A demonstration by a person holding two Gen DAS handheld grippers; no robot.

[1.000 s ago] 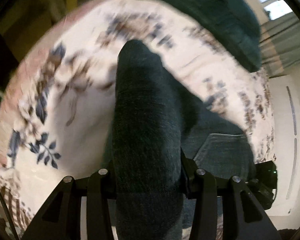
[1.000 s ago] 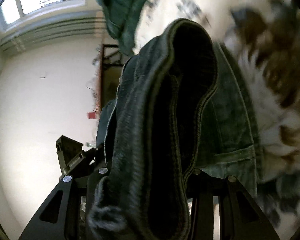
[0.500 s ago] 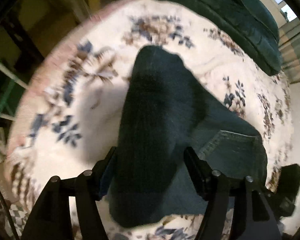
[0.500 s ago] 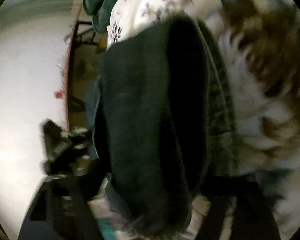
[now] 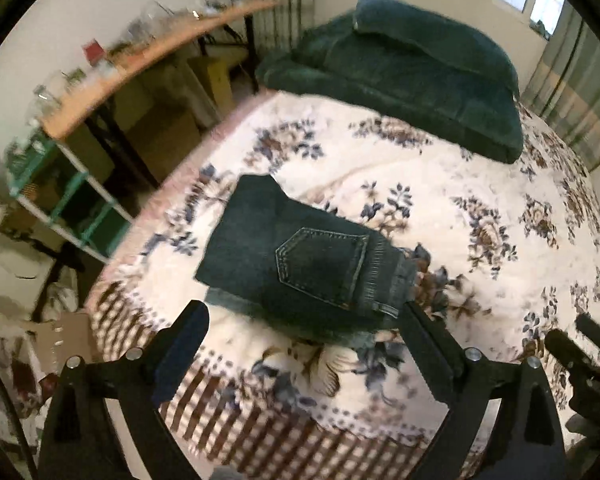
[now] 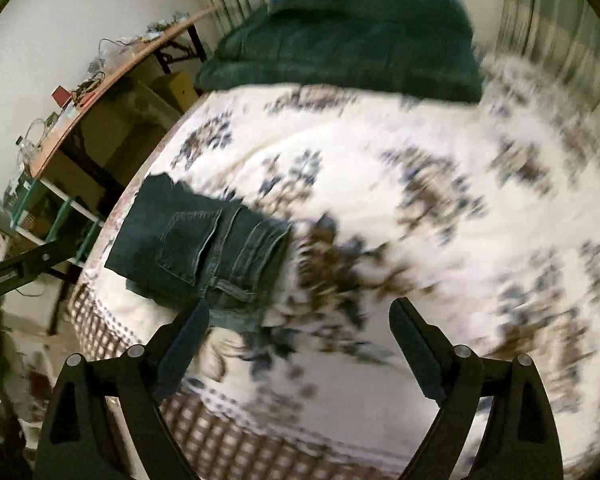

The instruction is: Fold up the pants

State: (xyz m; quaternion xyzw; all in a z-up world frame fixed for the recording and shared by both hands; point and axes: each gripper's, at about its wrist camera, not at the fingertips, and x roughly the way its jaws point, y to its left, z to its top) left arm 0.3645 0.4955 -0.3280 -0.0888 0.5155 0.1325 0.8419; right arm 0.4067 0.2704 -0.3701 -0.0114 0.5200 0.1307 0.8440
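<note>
My left gripper (image 5: 304, 320) and right gripper (image 6: 298, 316) just spreading wide, nothing between | folded pants (image 5: 300, 256) lie free at twelve o'clock on floral bedspread (image 5: 440, 216) | green pillow (image 5: 412, 72) beyond | cluttered desk (image 5: 140, 60) at ten.

I see two fisheye views from my wrists, both held well above the bed (image 5: 480, 184) and angled steeply down. Each faces the green bedding (image 5: 400, 60) and far wall. Both share the folded jeans (image 5: 300, 256), desk (image 6: 112, 76) and floral bedspread.
</note>
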